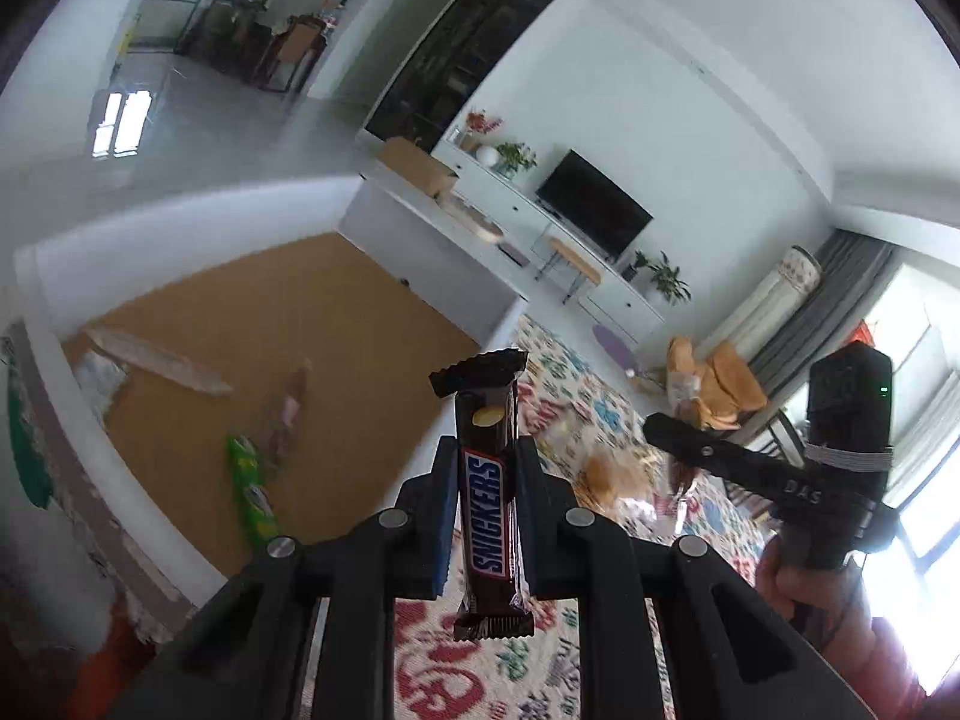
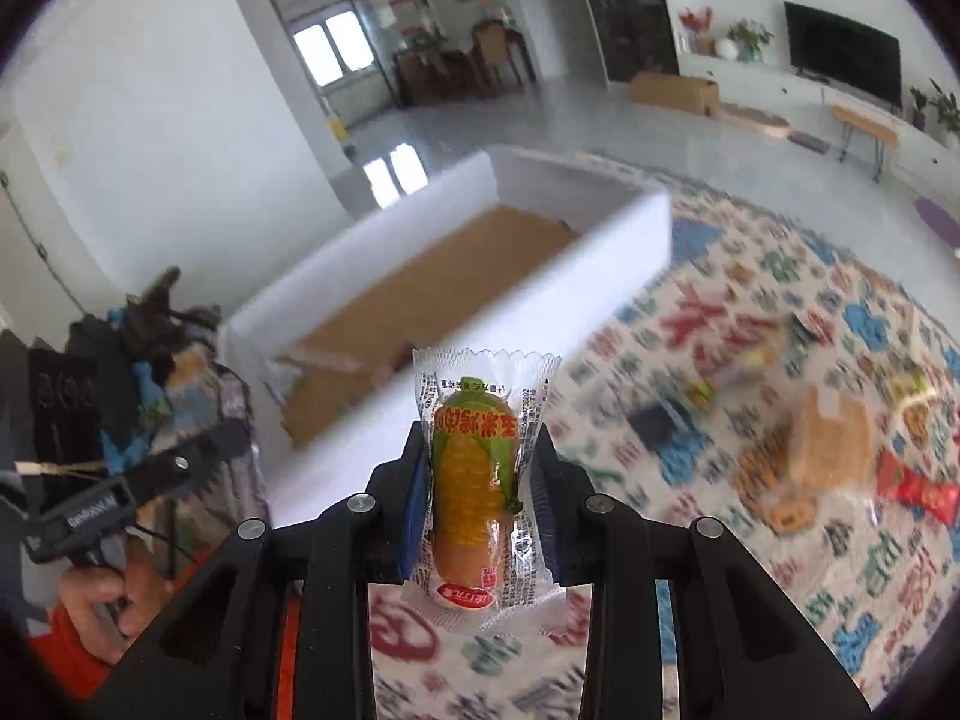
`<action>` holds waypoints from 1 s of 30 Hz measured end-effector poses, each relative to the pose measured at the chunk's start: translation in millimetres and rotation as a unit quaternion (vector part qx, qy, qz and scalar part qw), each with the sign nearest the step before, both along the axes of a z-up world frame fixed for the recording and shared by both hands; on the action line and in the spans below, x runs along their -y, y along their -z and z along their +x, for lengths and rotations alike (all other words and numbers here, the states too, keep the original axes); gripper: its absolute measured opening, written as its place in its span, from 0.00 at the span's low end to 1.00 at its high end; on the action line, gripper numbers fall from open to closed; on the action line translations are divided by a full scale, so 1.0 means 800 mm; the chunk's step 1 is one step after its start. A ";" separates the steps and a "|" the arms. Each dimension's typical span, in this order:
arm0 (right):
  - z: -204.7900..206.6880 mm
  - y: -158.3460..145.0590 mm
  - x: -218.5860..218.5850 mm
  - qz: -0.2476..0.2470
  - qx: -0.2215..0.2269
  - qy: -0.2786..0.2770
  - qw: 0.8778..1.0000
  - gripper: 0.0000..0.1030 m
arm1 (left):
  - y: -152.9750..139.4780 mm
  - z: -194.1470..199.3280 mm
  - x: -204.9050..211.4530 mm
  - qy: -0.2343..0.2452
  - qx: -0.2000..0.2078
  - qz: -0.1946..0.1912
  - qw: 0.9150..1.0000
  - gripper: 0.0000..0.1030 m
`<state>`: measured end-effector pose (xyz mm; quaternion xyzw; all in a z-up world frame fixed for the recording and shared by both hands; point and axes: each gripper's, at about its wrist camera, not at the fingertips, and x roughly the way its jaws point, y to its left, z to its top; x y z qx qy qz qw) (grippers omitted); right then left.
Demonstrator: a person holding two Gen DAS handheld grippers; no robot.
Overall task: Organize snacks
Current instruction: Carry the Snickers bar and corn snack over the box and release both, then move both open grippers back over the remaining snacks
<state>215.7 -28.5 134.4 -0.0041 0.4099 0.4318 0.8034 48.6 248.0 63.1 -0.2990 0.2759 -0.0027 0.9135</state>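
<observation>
In the left wrist view a white box [image 1: 420,228] with a brown cardboard floor fills the left and middle. Inside it lie a pale long packet [image 1: 159,360], a brownish packet [image 1: 288,414] and a green packet [image 1: 252,489], the green one nearest the camera and just beside the brownish one. At centre the left tongs [image 1: 487,516] are clamped on a Snickers [image 1: 487,510], which stands upright between the blue-lined fingers [image 1: 444,516], its crimped top end well above the tips and its lower end hanging below them. It is held in the air near the box's right wall, over a patterned cloth [image 1: 600,414]. On the cloth to the right lie blurred snacks [image 1: 618,480]. At the far right the other black tool shows, gripped by a hand [image 1: 804,582].

In the right wrist view the person's other hand [image 2: 96,606] and its tool are at the left edge. The box [image 2: 600,222] sits left of centre, its near wall blurred. At centre the right tongs [image 2: 480,498] are clamped on a corn sausage [image 2: 474,480] in a clear wrapper, upright, held above the cloth [image 2: 690,312] just in front of the box's near wall. Farther right on the cloth lie more blurred snacks: a dark packet [image 2: 660,420], a tan packet [image 2: 828,444] and a red packet [image 2: 918,489], the red one just beside the tan one.
</observation>
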 end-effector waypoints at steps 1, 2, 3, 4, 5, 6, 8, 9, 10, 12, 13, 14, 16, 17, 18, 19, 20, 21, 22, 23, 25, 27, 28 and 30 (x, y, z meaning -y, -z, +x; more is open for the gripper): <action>0.001 -0.014 -0.025 0.021 0.000 -0.008 1.000 0.32 | -0.007 0.004 -0.019 -0.018 -0.009 0.017 1.000 0.17; 0.002 -0.023 -0.050 0.038 -0.004 -0.018 0.999 0.32 | -0.010 0.007 -0.038 -0.035 -0.019 0.032 0.999 0.17; 0.001 -0.028 -0.077 0.049 -0.011 -0.028 0.998 0.32 | -0.010 0.011 -0.055 -0.051 -0.030 0.046 0.997 0.17; -0.001 -0.029 -0.102 0.056 -0.018 -0.038 0.998 0.33 | -0.007 0.015 -0.071 -0.067 -0.042 0.060 0.995 0.17; -0.003 -0.026 -0.127 0.061 -0.026 -0.046 0.997 0.36 | -0.003 0.016 -0.087 -0.083 -0.055 0.073 0.992 0.17; -0.005 -0.020 -0.148 0.065 -0.038 -0.052 0.996 0.39 | 0.004 0.017 -0.100 -0.100 -0.068 0.082 0.989 0.17; -0.007 0.001 -0.181 0.080 -0.080 -0.067 0.991 0.64 | 0.020 0.013 -0.124 -0.132 -0.092 0.087 0.983 0.52; -0.008 0.014 -0.191 0.087 -0.105 -0.071 0.988 0.68 | 0.028 0.006 -0.131 -0.143 -0.100 0.086 0.981 0.75; -0.007 0.025 -0.194 0.097 -0.127 -0.066 0.985 0.69 | 0.034 -0.001 -0.135 -0.154 -0.099 0.086 0.979 0.81; -0.005 0.040 -0.179 0.121 -0.149 -0.047 0.980 0.69 | 0.042 -0.017 -0.133 -0.169 -0.088 0.087 0.978 0.84; -0.004 0.046 -0.166 0.123 -0.146 -0.038 0.981 0.69 | 0.045 -0.022 -0.129 -0.166 -0.086 0.086 0.979 0.84; -0.003 0.050 -0.151 0.113 -0.132 -0.027 0.984 0.69 | 0.049 -0.025 -0.122 -0.160 -0.086 0.083 0.980 0.85; -0.006 0.060 -0.114 0.070 -0.087 -0.006 0.994 0.69 | 0.053 -0.030 -0.103 -0.138 -0.081 0.083 0.984 0.85; -0.009 0.068 -0.093 0.040 -0.061 0.005 0.997 0.70 | 0.054 -0.030 -0.088 -0.124 -0.077 0.085 0.986 0.85; -0.013 0.079 -0.070 0.005 -0.036 0.016 0.999 0.70 | 0.054 -0.030 -0.071 -0.107 -0.073 0.088 0.988 0.85; -0.019 0.091 -0.045 -0.030 -0.013 0.027 0.999 0.70 | 0.054 -0.028 -0.050 -0.085 -0.068 0.092 0.990 0.85; -0.026 0.103 -0.019 -0.061 0.007 0.038 0.997 0.70 | 0.053 -0.025 -0.026 -0.062 -0.064 0.096 0.991 0.85; -0.033 0.116 0.012 -0.088 0.022 0.048 0.995 0.70 | 0.049 -0.017 -0.001 -0.036 -0.062 0.101 0.992 0.86; -0.040 0.128 0.044 -0.112 0.035 0.060 0.991 0.70 | 0.050 -0.012 0.025 -0.008 -0.060 0.108 0.992 0.89; -0.044 0.137 0.076 -0.135 0.045 0.077 0.987 0.70 | 0.050 -0.005 0.050 0.019 -0.059 0.115 0.991 0.92; -0.051 0.155 0.136 -0.169 0.056 0.117 0.977 0.70 | 0.052 0.009 0.101 0.070 -0.059 0.128 0.988 0.95; -0.053 0.170 0.193 -0.193 0.057 0.163 0.966 0.70 | 0.066 0.022 0.148 0.111 -0.069 0.143 0.981 0.96; -0.053 0.175 0.217 -0.201 0.054 0.184 0.961 0.70 | 0.078 0.031 0.170 0.128 -0.079 0.152 0.977 0.96; -0.055 0.184 0.257 -0.211 0.050 0.220 0.951 0.70 | 0.101 0.049 0.214 0.154 -0.107 0.170 0.967 0.96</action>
